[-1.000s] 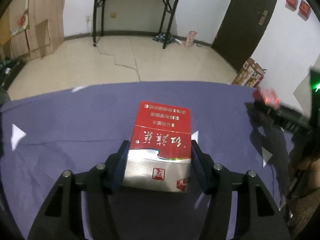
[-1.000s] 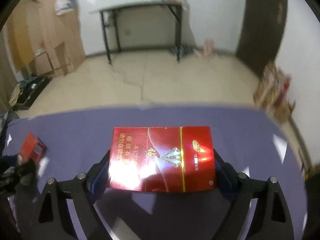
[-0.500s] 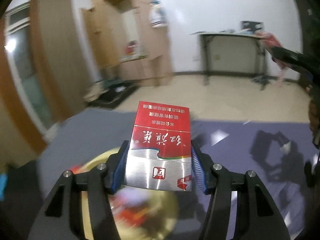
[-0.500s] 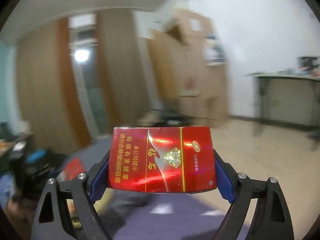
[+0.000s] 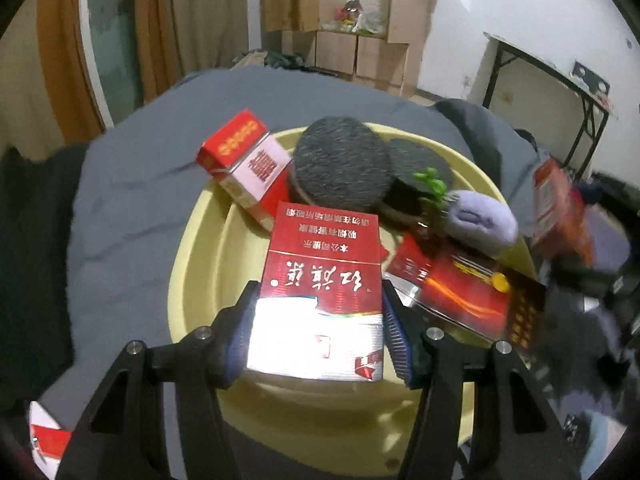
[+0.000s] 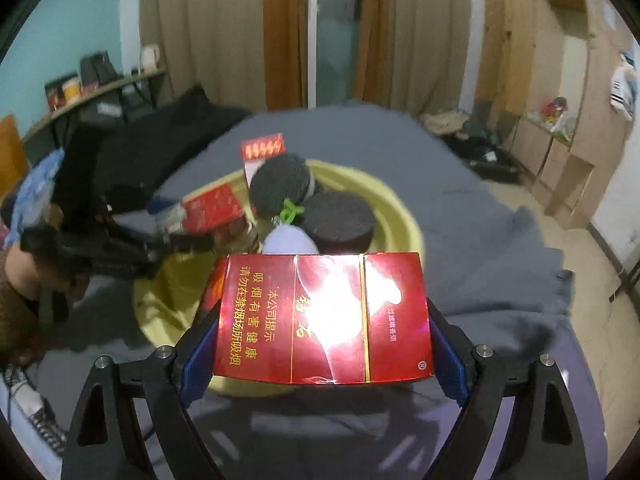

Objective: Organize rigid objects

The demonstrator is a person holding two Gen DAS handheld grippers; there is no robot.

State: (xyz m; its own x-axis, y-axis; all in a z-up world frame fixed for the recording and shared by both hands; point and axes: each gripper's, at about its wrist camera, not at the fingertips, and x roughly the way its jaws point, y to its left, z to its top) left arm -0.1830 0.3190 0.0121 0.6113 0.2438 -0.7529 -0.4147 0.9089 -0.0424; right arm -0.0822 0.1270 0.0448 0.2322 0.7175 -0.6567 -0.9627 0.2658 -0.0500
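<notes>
My left gripper [image 5: 318,324] clamps a red-and-silver cigarette pack [image 5: 320,292] at frame centre, long axis pointing away, over the yellow round basin [image 5: 196,264]. My right gripper [image 6: 320,340] clamps a glossy red cigarette carton [image 6: 320,316] in the lower centre, long axis crosswise, at the basin's near rim.

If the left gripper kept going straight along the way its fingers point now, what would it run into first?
Most likely the larger dark round disc in the yellow basin. The left gripper, shut on the red and silver cigarette pack, points at it across the basin. Depth is unclear, so the pack might pass above it.
</notes>
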